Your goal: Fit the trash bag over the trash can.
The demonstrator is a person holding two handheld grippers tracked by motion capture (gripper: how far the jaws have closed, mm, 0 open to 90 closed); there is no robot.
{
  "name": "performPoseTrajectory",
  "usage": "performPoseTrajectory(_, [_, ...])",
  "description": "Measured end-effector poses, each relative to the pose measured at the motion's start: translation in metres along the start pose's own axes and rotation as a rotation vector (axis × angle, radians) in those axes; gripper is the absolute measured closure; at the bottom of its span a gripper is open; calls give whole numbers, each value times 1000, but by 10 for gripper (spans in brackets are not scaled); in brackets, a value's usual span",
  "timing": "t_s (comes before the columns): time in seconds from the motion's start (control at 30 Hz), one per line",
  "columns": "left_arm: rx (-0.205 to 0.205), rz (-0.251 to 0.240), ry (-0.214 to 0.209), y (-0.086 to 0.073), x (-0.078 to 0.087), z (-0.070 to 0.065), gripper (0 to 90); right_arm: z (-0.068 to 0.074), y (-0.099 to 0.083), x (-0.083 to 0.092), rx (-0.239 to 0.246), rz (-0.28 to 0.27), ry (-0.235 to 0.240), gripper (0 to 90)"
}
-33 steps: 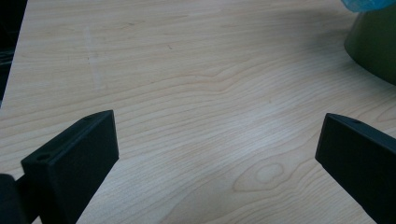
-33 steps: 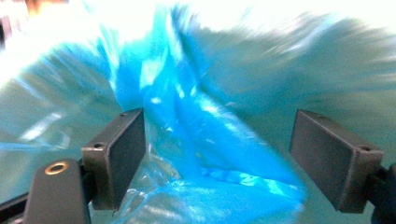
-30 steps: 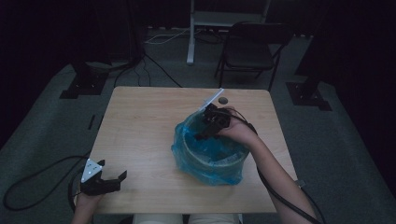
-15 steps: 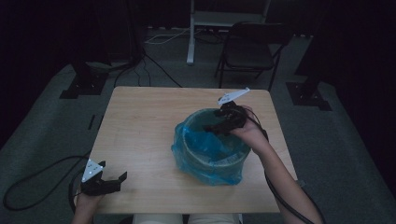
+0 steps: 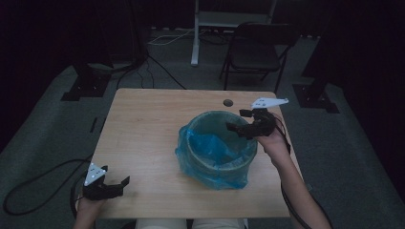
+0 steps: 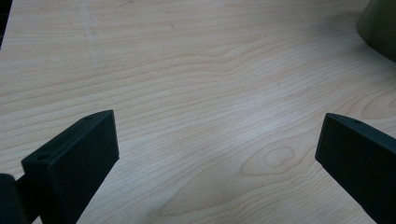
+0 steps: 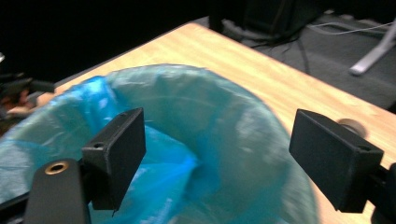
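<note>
A round bin [image 5: 239, 160] lined with a blue plastic bag [image 5: 210, 143] stands right of the middle of the wooden table [image 5: 143, 129]. My right gripper [image 5: 235, 120] hovers at the bin's far right rim, open, with nothing between its jaws. In the right gripper view it [image 7: 224, 154] looks down into the blue bag [image 7: 196, 107], whose edge is folded over the rim. My left gripper [image 5: 116, 175] rests open at the table's front left corner. Its jaws [image 6: 215, 154] frame bare wood, with the bin's side [image 6: 380, 28] at the top right.
A small round hole [image 5: 228, 102] sits in the tabletop behind the bin. A folding chair [image 5: 255, 52] and a white stand [image 5: 196, 33] are beyond the table's far edge. Dark stand bases [image 5: 83, 86] and cables [image 5: 28, 191] lie on the floor around it.
My right gripper has moved rightward from over the bin's far rim to its right side. The left gripper has stayed put.
</note>
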State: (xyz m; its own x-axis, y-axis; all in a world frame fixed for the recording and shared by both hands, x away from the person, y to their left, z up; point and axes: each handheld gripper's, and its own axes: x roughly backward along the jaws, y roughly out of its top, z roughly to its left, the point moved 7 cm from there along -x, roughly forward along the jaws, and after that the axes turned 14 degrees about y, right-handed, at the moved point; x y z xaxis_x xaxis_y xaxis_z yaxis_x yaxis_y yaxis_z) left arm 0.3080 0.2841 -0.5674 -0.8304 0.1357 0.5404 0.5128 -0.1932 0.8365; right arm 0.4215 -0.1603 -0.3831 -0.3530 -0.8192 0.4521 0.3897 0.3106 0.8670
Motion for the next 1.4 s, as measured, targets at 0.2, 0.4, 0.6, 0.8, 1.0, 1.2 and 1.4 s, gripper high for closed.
performPoseTrajectory(0.2, [-8, 8, -3, -1, -1, -1, 1, -14, -13, 18, -50, -61, -54, 181])
performPoseTrajectory(0.4, [-8, 23, -7, -3, -2, -2, 0, -24, -27, 36, -92, -114, -97, 181])
performPoseTrajectory(0.6, [-7, 28, -8, -4, -2, -2, 0, -33, -45, 52, -127, -141, -132, 181])
performPoseTrajectory(0.8, [-7, 27, -8, -5, -2, -2, 0, -43, -73, 67, -195, -190, -166, 181])
performPoseTrajectory(1.0, [-7, 29, -8, -5, -2, -2, 1, -51, -104, 69, -230, -193, -211, 181])
performPoseTrajectory(1.2, [-7, 31, -10, -6, -2, -2, 1, -53, -142, 63, -263, -182, -240, 181])
performPoseTrajectory(1.4, [-9, 30, -14, -7, -2, -2, 1, -55, -169, 59, -288, -179, -269, 181])
